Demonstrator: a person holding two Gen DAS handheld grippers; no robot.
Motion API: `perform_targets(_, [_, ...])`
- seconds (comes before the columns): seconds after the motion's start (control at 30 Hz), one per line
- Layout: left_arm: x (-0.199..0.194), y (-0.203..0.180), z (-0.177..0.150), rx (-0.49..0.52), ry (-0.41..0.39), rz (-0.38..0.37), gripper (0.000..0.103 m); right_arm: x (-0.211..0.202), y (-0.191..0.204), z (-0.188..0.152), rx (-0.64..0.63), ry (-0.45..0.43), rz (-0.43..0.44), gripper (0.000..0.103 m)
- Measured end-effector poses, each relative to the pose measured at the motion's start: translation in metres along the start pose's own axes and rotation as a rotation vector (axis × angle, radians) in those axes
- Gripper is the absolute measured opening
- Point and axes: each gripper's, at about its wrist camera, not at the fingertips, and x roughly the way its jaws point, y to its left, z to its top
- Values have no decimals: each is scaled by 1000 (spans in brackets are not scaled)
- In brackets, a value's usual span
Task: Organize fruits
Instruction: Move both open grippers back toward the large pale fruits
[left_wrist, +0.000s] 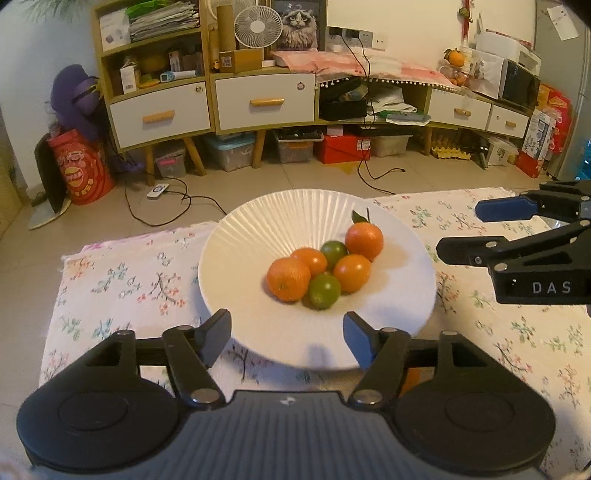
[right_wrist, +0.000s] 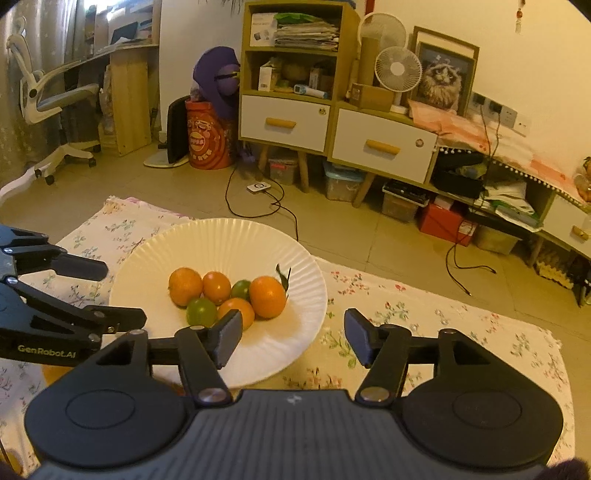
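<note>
A white ribbed plate (left_wrist: 229, 258) (right_wrist: 221, 236) sits on the floral tablecloth (left_wrist: 129, 280) (right_wrist: 424, 325). In its middle lie several oranges (left_wrist: 288, 278) (right_wrist: 267, 296), one with a leaf, and two green limes (left_wrist: 324, 291) (right_wrist: 201, 312), all bunched together. My left gripper (left_wrist: 286, 339) (right_wrist: 125, 295) is open over the plate's near rim, short of the fruit, with nothing between its fingers. My right gripper (right_wrist: 293, 339) (left_wrist: 458, 229) is open at the plate's right edge, also holding nothing. An orange shape (right_wrist: 53, 373) shows under the left gripper's body, mostly hidden.
The table's far edge lies just beyond the plate, with tiled floor (left_wrist: 295, 177) and loose black cables (left_wrist: 166, 218) past it. A low cabinet with white drawers (left_wrist: 264, 101) (right_wrist: 384, 147) stands along the wall. An office chair (right_wrist: 48, 96) is at the far left.
</note>
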Motion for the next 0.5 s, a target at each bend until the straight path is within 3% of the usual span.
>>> perform_targets(0.13, [-12,-2,-9,-5,12,-5,67,-12,4,-5,-5,11,-11,67])
perform_targets(0.5, [-45,-3,-29,-24,23,-19,82,-43,20,-19,11,36,-23,88])
